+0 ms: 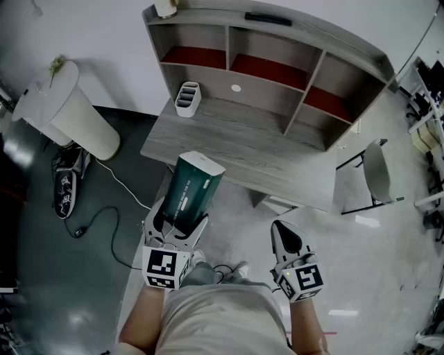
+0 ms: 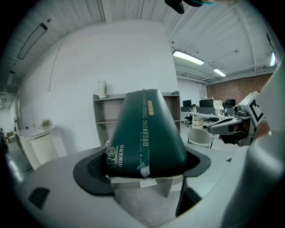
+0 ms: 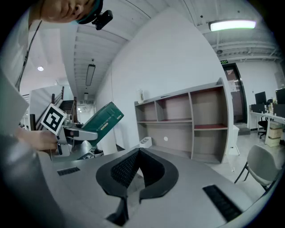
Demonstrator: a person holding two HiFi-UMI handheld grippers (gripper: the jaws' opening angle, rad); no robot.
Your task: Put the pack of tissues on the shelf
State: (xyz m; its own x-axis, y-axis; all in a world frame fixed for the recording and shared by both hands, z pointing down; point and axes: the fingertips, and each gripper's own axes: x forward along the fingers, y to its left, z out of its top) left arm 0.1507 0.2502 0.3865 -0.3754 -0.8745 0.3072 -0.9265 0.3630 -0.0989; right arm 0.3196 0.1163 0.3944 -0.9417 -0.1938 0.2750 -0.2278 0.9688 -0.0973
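The pack of tissues is a dark green block with a white end. My left gripper is shut on its lower end and holds it tilted up and forward, short of the desk's front edge. In the left gripper view the pack fills the gap between the jaws and hides much of the shelf. The grey shelf with red-backed compartments stands on the desk ahead. My right gripper is shut and empty, lower right; its own view shows the jaws meeting and the pack at the left.
A white divided holder stands on the desk's left side. A black bar and a jar sit on top of the shelf. A white ribbed bin, a black item and a cable are at the left; a chair is at the right.
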